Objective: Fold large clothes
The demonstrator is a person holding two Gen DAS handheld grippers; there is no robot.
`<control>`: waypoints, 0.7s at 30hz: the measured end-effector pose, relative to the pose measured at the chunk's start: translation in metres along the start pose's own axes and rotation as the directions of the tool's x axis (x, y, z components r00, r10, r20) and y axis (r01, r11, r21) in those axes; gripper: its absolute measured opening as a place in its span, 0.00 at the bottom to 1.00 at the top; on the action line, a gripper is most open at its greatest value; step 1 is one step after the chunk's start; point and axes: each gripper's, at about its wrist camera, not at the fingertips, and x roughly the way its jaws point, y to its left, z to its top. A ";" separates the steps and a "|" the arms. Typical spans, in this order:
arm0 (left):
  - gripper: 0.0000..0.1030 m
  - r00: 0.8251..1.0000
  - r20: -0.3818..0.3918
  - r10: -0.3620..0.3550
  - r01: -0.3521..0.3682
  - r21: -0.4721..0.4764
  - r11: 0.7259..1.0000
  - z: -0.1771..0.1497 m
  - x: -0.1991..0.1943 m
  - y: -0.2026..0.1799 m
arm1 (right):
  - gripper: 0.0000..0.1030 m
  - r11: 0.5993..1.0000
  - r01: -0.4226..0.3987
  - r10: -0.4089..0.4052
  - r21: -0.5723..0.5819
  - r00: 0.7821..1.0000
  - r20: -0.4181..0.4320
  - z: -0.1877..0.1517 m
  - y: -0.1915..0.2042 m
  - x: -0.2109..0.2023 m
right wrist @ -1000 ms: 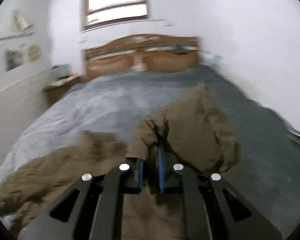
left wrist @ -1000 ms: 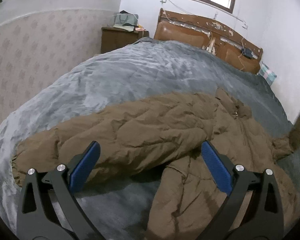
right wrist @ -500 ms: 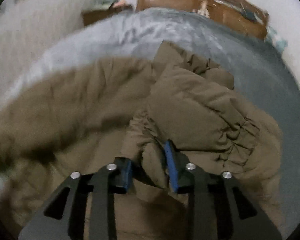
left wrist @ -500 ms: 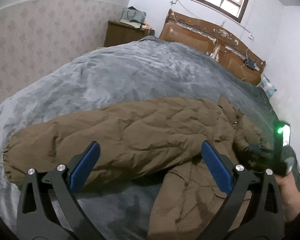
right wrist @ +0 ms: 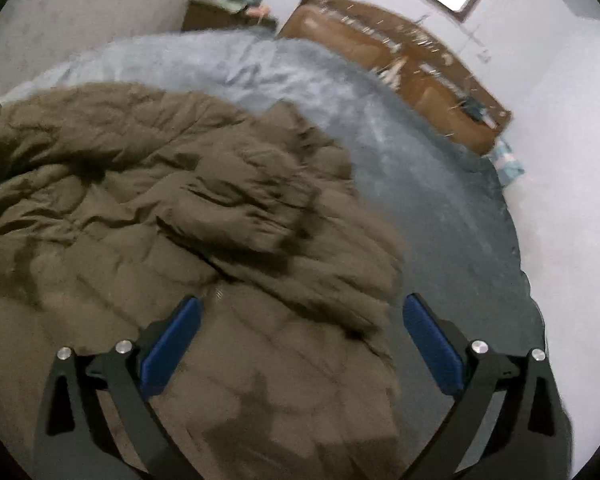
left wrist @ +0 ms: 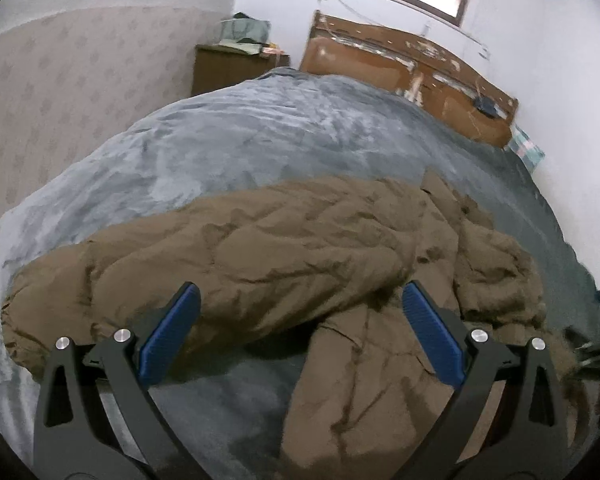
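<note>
A large brown puffy coat (left wrist: 292, 256) lies spread on the grey bed cover (left wrist: 260, 136). One sleeve stretches to the left and another part lies folded over its right side. My left gripper (left wrist: 300, 332) is open and empty, hovering just above the coat's near edge. In the right wrist view the coat (right wrist: 172, 216) fills the left and middle. My right gripper (right wrist: 300, 344) is open and empty above the coat's right part, with the bed cover (right wrist: 440, 208) beyond it.
A wooden headboard (left wrist: 412, 68) stands at the far end of the bed. A brown nightstand (left wrist: 232, 64) with items on top stands by the left wall. A striped pillow (left wrist: 528, 150) lies at the far right. The white wall runs close along the bed's right side.
My right gripper has opened and let go of the coat part it held, which now lies folded over the coat. The left gripper has stayed open and shifted little.
</note>
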 end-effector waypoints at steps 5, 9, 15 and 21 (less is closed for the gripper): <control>0.97 0.999 -0.028 -0.047 0.050 0.119 0.992 -0.014 -0.003 -0.041 | 0.98 0.969 -0.031 -0.002 0.244 0.991 0.132 -0.040 -0.066 -0.036; 0.97 0.998 -0.034 -0.047 0.054 0.237 0.970 -0.014 -0.014 -0.085 | 0.98 0.880 -0.050 -0.039 0.472 0.984 0.177 -0.056 -0.114 -0.030; 0.97 0.997 -0.075 -0.023 0.052 0.406 0.913 -0.017 0.010 -0.180 | 0.98 0.800 -0.095 -0.045 0.592 0.975 0.218 -0.057 -0.160 -0.024; 0.97 0.995 -0.079 0.066 0.001 0.647 0.762 -0.057 0.069 -0.285 | 0.98 0.797 -0.115 0.001 0.593 0.982 0.189 -0.064 -0.176 -0.014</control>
